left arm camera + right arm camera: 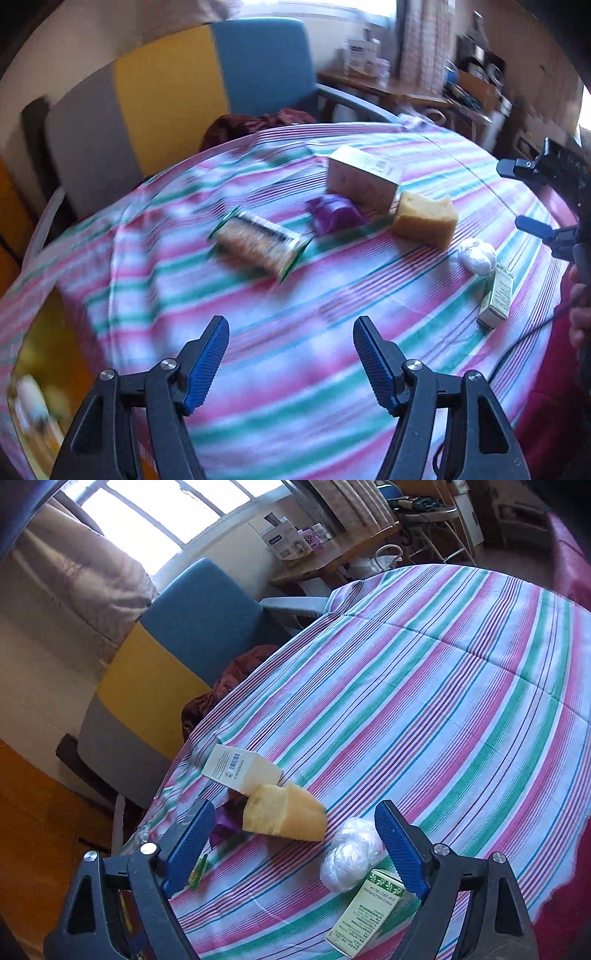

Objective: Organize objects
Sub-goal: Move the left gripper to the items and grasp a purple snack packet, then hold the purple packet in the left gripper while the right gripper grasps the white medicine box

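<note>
On the striped tablecloth [295, 369] lie a cracker packet [258, 247], a purple packet [334, 214], a cream box [364, 177], a yellow sponge [424, 219], a white plastic-wrapped ball [476, 254] and a small green-and-white box [496, 299]. My left gripper [291, 328] hangs open over bare cloth, short of the cracker packet. My right gripper [293, 812] is open too, nothing pressed between its pads. It hovers over the sponge [284, 816], the ball [351, 853] and the small box [364, 912]. The cream box [240, 768] lies beyond. The left view is blurred.
A blue, yellow and grey chair [192, 627] stands at the table's far side, with a maroon cloth [229, 686] on its seat. Behind it is a wooden desk [332, 557] with boxes. Red fabric [569, 561] borders the table's right edge. The cloth's right part [461, 683] holds nothing.
</note>
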A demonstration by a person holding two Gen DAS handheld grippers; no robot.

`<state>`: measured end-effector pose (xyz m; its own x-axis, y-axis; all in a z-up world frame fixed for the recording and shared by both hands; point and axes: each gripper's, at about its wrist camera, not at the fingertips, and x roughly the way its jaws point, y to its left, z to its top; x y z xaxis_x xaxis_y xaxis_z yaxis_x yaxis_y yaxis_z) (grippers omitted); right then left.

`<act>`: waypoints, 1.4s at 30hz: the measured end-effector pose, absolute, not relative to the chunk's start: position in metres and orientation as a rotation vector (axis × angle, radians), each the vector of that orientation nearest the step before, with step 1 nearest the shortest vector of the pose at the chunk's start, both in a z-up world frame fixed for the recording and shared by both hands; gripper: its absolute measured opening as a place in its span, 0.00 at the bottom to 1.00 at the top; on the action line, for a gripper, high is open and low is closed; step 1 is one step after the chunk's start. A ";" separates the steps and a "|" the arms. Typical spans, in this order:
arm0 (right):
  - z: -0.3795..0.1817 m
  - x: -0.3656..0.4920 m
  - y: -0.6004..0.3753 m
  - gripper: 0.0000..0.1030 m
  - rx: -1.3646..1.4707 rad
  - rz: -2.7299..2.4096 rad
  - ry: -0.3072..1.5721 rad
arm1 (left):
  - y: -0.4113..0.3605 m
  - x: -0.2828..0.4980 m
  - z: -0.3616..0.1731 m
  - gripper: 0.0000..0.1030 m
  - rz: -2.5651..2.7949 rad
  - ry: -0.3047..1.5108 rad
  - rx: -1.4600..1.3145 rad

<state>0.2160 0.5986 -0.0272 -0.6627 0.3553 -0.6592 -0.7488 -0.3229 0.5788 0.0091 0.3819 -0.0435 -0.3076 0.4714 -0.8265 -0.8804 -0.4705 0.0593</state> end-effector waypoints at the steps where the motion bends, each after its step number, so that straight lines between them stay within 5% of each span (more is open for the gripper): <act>1: -0.028 0.215 0.598 0.86 -0.552 2.037 1.207 | 0.389 0.007 -0.045 0.69 1.879 0.672 -0.957; 25: -0.044 0.203 0.604 0.88 -0.614 2.097 1.407 | 0.551 -0.028 -0.101 0.68 1.478 1.046 -0.747; 28: -0.045 0.203 0.604 0.88 -0.617 2.095 1.407 | 0.556 -0.026 -0.110 0.38 1.460 1.058 -0.772; 42: -0.045 0.201 0.604 0.88 -0.658 2.084 1.358 | 0.445 0.039 -0.077 0.32 1.682 0.736 -0.838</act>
<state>0.2006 0.6045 -0.0448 -0.7224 0.1873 -0.6656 -0.6845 -0.3296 0.6502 0.0388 0.4449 -0.0771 -0.1857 0.5342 -0.8247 -0.9683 -0.2422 0.0612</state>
